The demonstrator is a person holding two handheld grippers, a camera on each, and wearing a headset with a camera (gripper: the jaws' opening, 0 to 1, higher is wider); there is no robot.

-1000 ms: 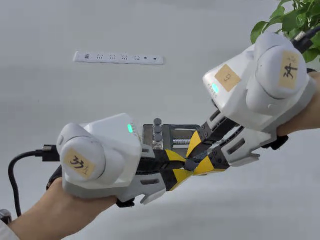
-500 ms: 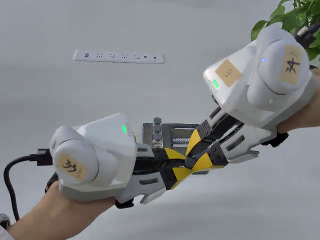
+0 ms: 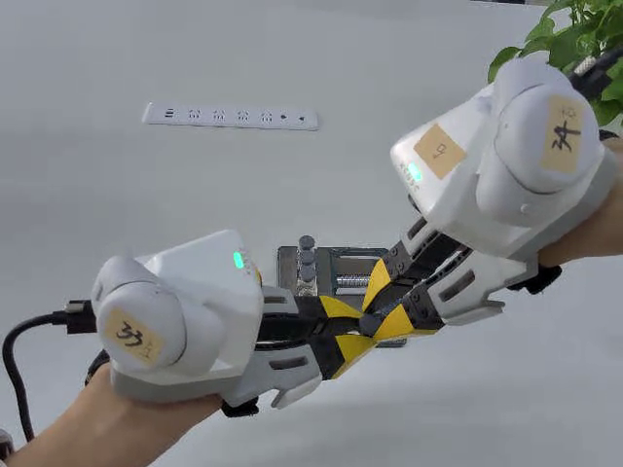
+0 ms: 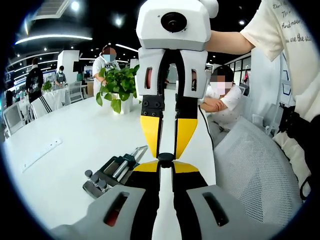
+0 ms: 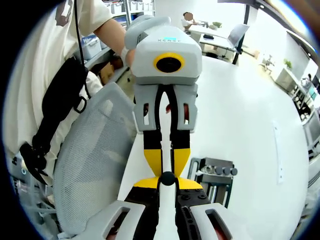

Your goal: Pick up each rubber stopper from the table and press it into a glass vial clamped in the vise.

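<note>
My two grippers meet tip to tip above the small metal vise (image 3: 343, 261). A dark round rubber stopper (image 5: 167, 178) sits right where the tips touch, also seen as the stopper (image 4: 165, 159) in the left gripper view. My right gripper (image 3: 382, 309) comes down from the upper right, its jaws shut on the stopper. From the lower left, my left gripper (image 3: 352, 329) has its jaws close together at the same spot; its grip is unclear. Several stoppered vials (image 3: 307, 255) stand in a row in the vise, also visible as vials (image 5: 222, 171).
A white power strip (image 3: 231, 114) lies on the white table at the back. A potted plant (image 3: 574, 29) stands at the far right. A black cable (image 3: 19, 360) trails from the left gripper. A grey mesh chair (image 5: 95, 155) sits at the table edge beside the person.
The left gripper's body has sunk slightly lower and to the left. The tips of both grippers stay together over the vise.
</note>
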